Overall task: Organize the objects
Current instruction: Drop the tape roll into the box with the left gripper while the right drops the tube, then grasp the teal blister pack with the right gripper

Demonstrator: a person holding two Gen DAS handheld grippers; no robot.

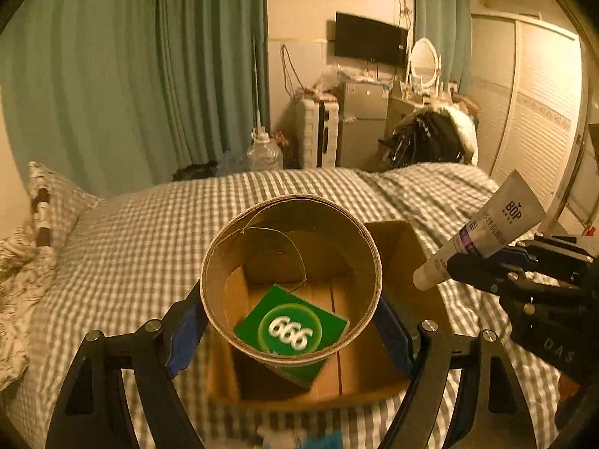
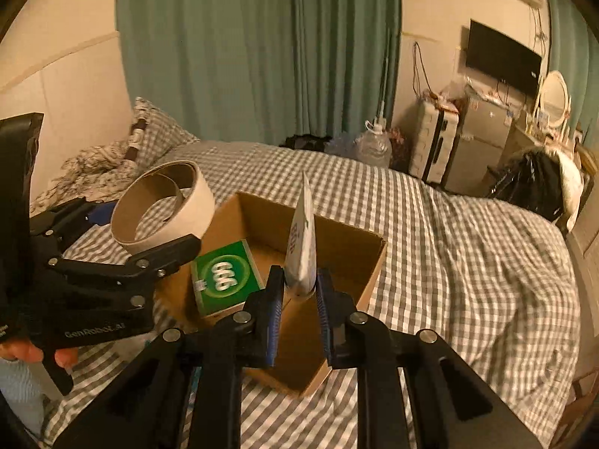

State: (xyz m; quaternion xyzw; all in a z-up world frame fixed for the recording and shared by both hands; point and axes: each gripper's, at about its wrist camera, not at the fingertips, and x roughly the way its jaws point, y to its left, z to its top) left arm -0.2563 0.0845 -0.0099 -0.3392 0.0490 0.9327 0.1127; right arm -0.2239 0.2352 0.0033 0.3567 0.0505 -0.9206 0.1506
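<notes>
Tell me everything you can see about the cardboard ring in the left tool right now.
The cardboard ring is a wide, open hoop of brown card, paler on its outer face, with a loose inner layer peeling away in a curl. The left tool is shut on it, its blue pads pressing opposite sides of the wall. It is held in the air, tilted, above the near left part of the open cardboard box on the checked bed; nothing else touches it. Through it, the green packet shows.
</notes>
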